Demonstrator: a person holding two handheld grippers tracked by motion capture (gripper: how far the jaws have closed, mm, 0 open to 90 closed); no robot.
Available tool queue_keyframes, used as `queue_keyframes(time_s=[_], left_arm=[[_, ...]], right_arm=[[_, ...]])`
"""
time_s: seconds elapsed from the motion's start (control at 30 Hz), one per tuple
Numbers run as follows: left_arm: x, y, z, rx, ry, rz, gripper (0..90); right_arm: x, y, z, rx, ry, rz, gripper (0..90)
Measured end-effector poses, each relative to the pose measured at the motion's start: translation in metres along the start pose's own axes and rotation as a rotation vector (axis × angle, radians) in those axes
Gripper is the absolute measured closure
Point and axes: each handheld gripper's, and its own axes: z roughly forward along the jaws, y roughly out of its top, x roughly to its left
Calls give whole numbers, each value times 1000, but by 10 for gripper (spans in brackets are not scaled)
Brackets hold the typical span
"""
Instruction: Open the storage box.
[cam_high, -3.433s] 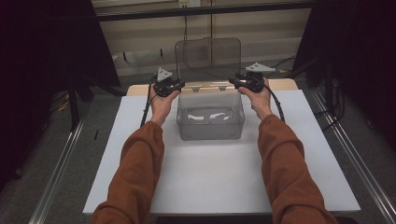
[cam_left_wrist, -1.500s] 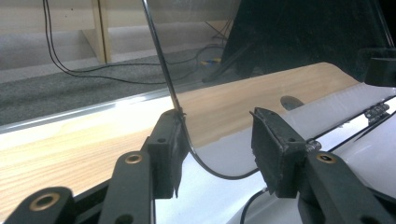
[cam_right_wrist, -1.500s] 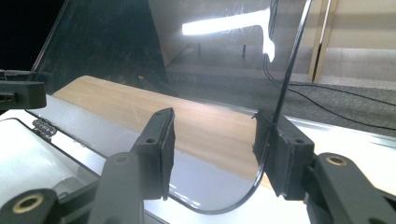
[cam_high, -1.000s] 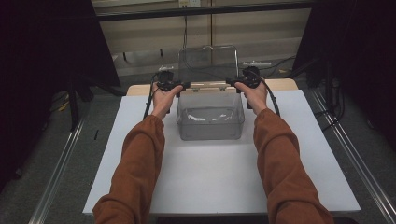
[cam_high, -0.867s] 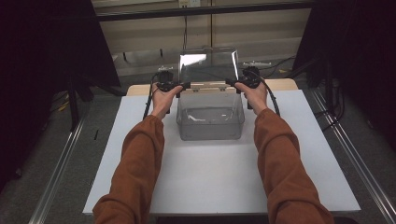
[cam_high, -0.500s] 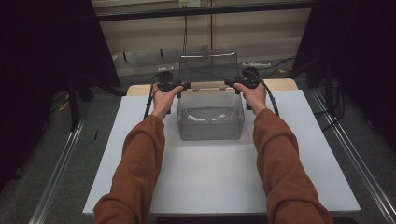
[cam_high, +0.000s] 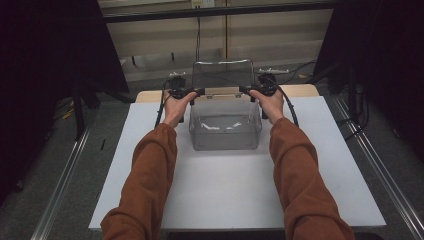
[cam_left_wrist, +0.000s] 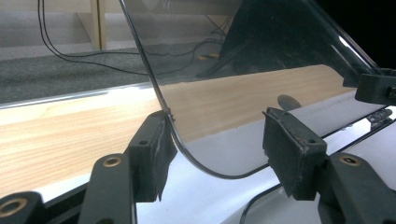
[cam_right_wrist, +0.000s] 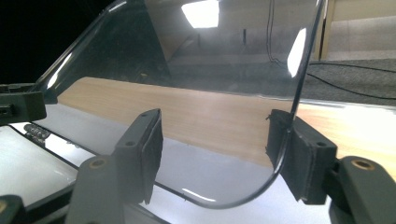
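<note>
A clear plastic box (cam_high: 225, 131) stands near the far edge of the white table top (cam_high: 225, 200), about midway along it, its hinged clear lid (cam_high: 221, 75) raised nearly upright. At the lid's left corner the left gripper (cam_high: 181, 93) has its jaws spread wide, the lid's rounded corner (cam_left_wrist: 187, 154) between them and touching the inner face of one pad. At the lid's right corner the right gripper (cam_high: 260, 90) is likewise spread, the lid's edge (cam_right_wrist: 299, 84) resting against one pad.

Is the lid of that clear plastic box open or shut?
Open: the lid stands up from the box at its far edge, leaving the top uncovered.
</note>
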Motion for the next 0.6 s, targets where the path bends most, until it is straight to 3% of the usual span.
queue_keyframes(time_s=[0.27, 0.5, 0.6], left_arm=[[1, -1, 1, -2, 3, -26, 416], [2, -2, 1, -8, 2, -34, 410], [1, -3, 2, -14, 23, -33, 381]], right_arm=[[-1, -3, 3, 4, 7, 36, 338], [0, -3, 3, 3, -3, 33, 327], [1, -4, 3, -1, -19, 38, 322]])
